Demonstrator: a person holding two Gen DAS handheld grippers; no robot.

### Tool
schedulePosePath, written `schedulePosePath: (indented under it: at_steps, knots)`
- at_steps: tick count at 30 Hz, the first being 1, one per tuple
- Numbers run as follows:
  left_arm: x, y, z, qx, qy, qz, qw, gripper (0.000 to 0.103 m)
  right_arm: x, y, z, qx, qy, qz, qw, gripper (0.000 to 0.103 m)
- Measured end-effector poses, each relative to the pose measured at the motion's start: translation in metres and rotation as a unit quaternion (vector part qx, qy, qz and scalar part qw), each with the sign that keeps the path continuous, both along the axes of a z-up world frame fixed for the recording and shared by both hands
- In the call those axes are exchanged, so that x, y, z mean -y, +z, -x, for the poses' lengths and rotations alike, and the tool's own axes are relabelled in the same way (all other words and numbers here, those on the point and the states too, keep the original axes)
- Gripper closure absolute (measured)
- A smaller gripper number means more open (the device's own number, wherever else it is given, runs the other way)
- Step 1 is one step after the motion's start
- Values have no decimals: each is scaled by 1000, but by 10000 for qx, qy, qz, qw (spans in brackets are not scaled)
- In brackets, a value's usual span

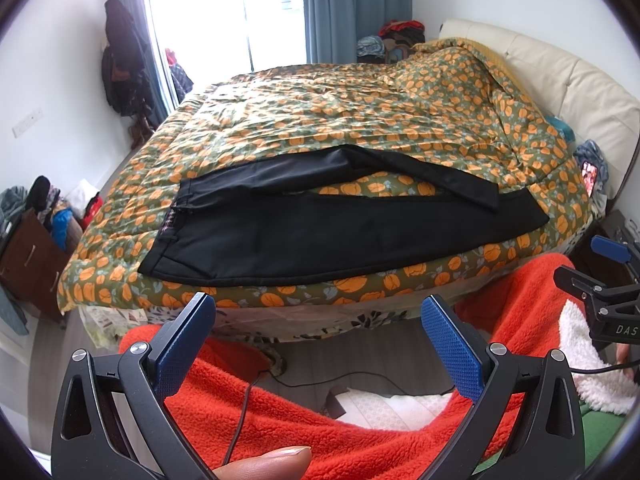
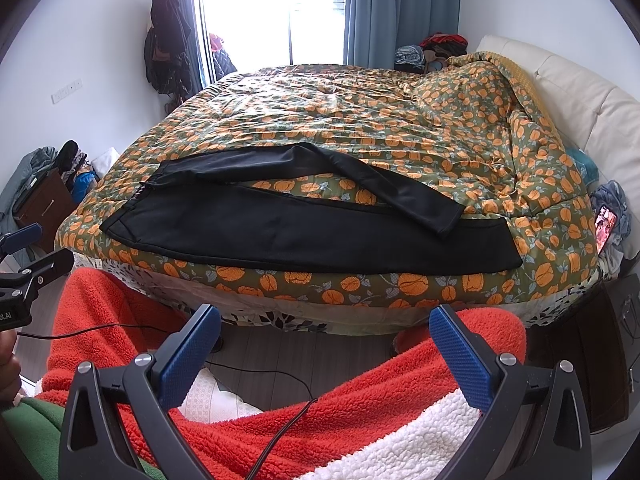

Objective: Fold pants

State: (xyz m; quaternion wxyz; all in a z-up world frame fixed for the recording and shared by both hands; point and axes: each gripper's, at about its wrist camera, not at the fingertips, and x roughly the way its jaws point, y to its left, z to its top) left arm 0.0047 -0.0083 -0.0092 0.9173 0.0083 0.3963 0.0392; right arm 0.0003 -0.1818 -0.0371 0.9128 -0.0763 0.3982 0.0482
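Presently on the bed: one pair of black fabric pants, laid flat along the near edge of a green quilted bedspread printed with orange pumpkins, waistband toward the left, hems toward the right. Near leg lies straight and follows the mattress edge; far leg angles across so that its hem rests on top of the near leg close to the right end, leaving a wedge of bedspread showing between the two. Left gripper with blue textured pads: jaws spread wide, nothing between them, held short of the bed and apart from the pants, above an orange-red fleece garment (white fleece trim at its right). Right gripper, same blue-padded build: jaws likewise spread wide and empty, also clear of the pants. Cream padded headboard at the right of the bed. Blue-grey curtains beside a bright window at the far wall. Thin black cable trailing over the fleece.
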Motion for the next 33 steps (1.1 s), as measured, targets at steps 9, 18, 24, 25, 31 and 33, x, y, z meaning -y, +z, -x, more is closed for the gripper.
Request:
schedulePosePath:
  at_steps: [9, 18, 24, 25, 31, 33]
  knots:
    - [2, 0, -2, -7, -20, -8, 10000, 0, -2, -3, 3, 16, 18, 6, 10000, 0]
    - [8, 1, -3, -2, -94, -31, 10000, 0, -4, -1, 3, 21, 18, 1, 10000, 0]
    - [9, -1, -2, -26, -126, -42, 9999, 0, -3, 1, 3, 13, 11, -10, 10000, 0]
    - [8, -1, -2, -27, -120, -37, 9999, 0, -3, 2, 2, 13, 14, -12, 10000, 0]
    - [3, 1, 0, 124, -54, -52, 9999, 0, -2, 5, 2, 25, 24, -25, 10000, 0]
    - [1, 9, 0, 387, 4, -216, 9990, 0, -2, 7, 0, 31, 62, -38, 10000, 0]
